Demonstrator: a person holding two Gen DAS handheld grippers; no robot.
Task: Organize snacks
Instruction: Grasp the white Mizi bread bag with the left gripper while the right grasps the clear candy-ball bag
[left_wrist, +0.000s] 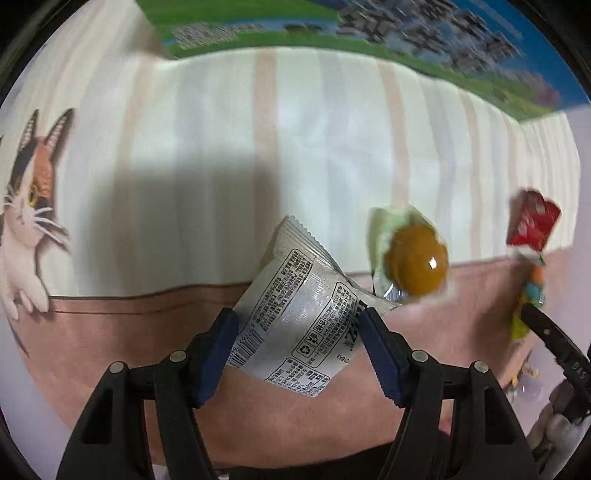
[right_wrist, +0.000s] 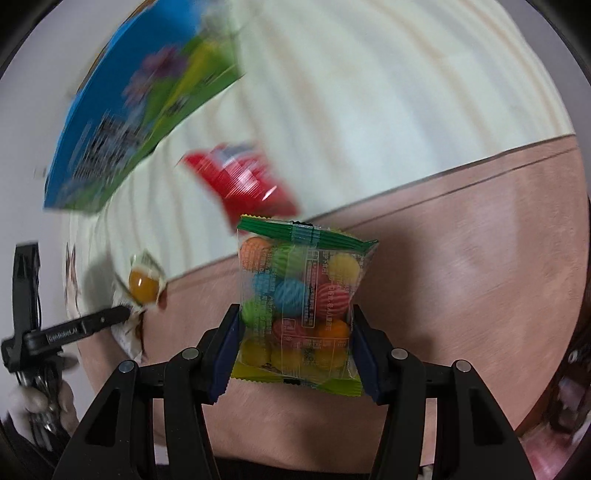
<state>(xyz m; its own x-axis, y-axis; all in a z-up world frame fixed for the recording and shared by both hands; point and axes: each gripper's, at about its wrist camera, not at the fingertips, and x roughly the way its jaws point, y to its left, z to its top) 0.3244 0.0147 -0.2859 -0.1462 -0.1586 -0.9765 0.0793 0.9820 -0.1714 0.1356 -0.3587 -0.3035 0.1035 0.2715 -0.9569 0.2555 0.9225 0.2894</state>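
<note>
Writing first: your left gripper (left_wrist: 299, 332) holds a silver pack (left_wrist: 295, 317) w/ small black print, a barcode and a recycle mark; text too fine to read. In the right wrist view the left tool's arm carries white lettering, blurred, not readable. The clear candy bag (right_wrist: 299, 306) in your right gripper (right_wrist: 291, 332) has white printed panels, also too small to read. The blue-green box (right_wrist: 122, 125) shows dark print, smeared by blur.

Pose: both grippers point steeply down over the cloth (left_wrist: 258, 129), a cream striped sheet w/ a pink band and a cat picture (left_wrist: 29, 206) at the left edge.

Left jaws pinch the silver pack by its sides, blue pads pressed on it; pack is tilted, crimped end up-left. Right jaws pinch the candy bag on both sides; it stands upright, green crimp on top, full of ribbed balls in orange, green, yellow, blue, red.

On the cloth between them: a round amber sweet (left_wrist: 415, 258) in a pale green wrapper, and a red pack (left_wrist: 533, 221) further right.
</note>
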